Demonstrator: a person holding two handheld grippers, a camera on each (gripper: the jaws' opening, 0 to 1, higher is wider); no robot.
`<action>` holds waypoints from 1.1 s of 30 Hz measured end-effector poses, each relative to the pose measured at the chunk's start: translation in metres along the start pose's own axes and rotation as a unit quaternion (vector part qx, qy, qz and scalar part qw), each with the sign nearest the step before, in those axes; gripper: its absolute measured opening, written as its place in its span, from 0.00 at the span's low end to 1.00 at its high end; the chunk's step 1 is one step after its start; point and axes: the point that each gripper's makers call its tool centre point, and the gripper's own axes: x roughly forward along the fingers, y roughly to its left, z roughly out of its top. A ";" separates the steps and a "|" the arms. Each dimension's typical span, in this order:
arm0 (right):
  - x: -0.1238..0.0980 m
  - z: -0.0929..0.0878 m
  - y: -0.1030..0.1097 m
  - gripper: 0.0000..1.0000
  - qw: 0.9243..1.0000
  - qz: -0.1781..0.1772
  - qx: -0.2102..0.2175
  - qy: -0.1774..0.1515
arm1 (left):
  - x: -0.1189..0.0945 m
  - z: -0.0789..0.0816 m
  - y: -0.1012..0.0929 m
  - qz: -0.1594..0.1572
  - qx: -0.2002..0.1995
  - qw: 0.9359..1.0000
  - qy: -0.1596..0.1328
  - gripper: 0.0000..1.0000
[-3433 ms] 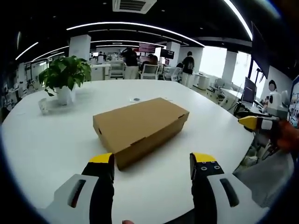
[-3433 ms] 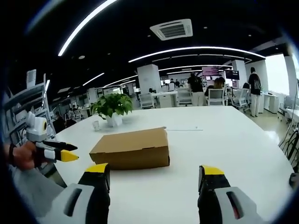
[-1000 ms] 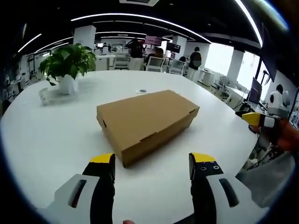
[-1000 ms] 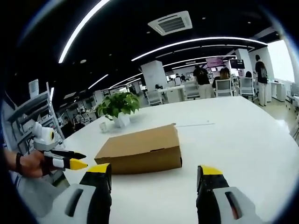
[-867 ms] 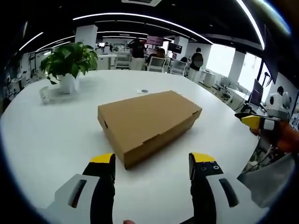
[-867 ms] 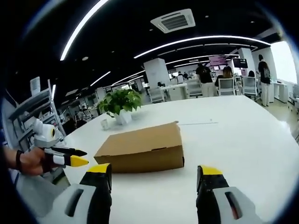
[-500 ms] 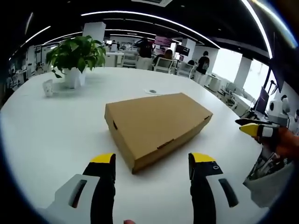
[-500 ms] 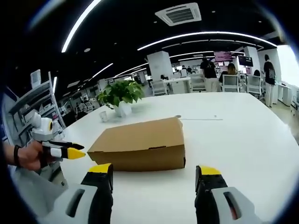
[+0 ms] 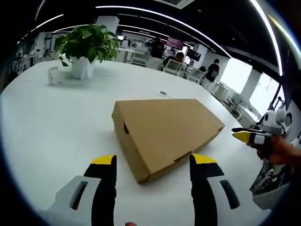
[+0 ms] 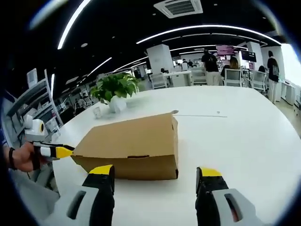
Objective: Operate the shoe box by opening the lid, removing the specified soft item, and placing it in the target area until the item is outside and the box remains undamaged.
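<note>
A closed brown cardboard shoe box (image 9: 167,132) lies on the round white table (image 9: 47,117), its lid down. My left gripper (image 9: 150,162) is open, its yellow-tipped jaws standing just short of the box's near corner. In the right gripper view the same box (image 10: 134,146) lies close ahead, and my right gripper (image 10: 155,173) is open in front of its long side. The right gripper (image 9: 249,137) comes in at the right edge of the left gripper view. At the left edge of the right gripper view the left gripper (image 10: 59,151) reaches near the box's end.
A potted green plant (image 9: 87,47) and a small white cup (image 9: 53,75) stand at the far left of the table. A small round object (image 9: 162,93) lies beyond the box. People and office chairs fill the room behind. A person's hand (image 10: 21,157) holds the left gripper.
Both views have closed in on the box, which looks larger and nearer the jaws. Both grippers stay open.
</note>
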 end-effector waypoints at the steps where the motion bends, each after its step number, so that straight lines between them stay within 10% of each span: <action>1: 0.005 0.000 -0.001 0.69 1.000 0.002 0.000 0.003 | 0.002 0.000 -0.001 -0.002 -0.002 1.000 0.002 0.64; 16: 0.038 0.000 -0.011 0.74 1.000 0.019 0.009 0.022 | 0.034 0.000 -0.010 -0.016 -0.028 0.999 0.020 0.68; 33: 0.033 0.012 0.019 0.56 0.996 0.079 0.037 -0.005 | 0.037 0.003 -0.010 -0.014 -0.064 0.998 0.021 0.68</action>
